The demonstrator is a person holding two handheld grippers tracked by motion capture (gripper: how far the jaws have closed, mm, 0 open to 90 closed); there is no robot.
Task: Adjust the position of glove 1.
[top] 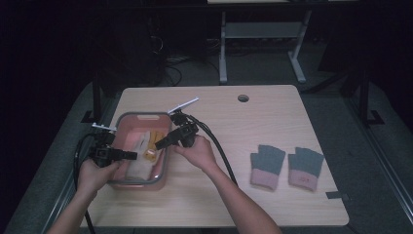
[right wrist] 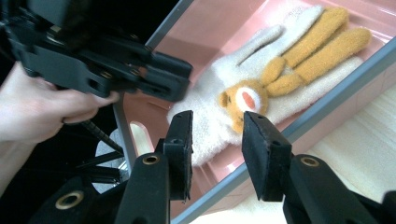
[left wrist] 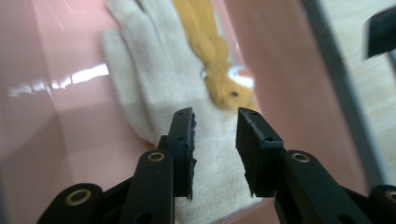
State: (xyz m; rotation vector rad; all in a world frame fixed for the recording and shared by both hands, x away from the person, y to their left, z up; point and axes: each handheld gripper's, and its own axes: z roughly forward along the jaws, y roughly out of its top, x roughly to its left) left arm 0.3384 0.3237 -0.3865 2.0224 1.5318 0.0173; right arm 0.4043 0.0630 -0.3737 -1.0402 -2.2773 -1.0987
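Note:
A pink bin [top: 122,125] with a grey rim stands at the table's left. Inside lies a cream knitted glove [left wrist: 159,84] [right wrist: 212,109] [top: 139,163] with an orange glove bearing a small animal face [left wrist: 224,70] [right wrist: 299,53] [top: 153,146] on top of it. My left gripper [top: 132,155] [left wrist: 215,133] reaches in from the bin's left side, open, just above the cream glove's cuff. My right gripper [top: 159,144] [right wrist: 215,140] hovers open over the bin's right rim, pointed at the orange face. Neither holds anything.
Two grey fingerless gloves with pink cuffs [top: 267,165] [top: 305,167] lie flat on the right half of the wooden table [top: 234,126]. A round cable hole [top: 243,98] sits near the far edge. Black cables trail from both grippers.

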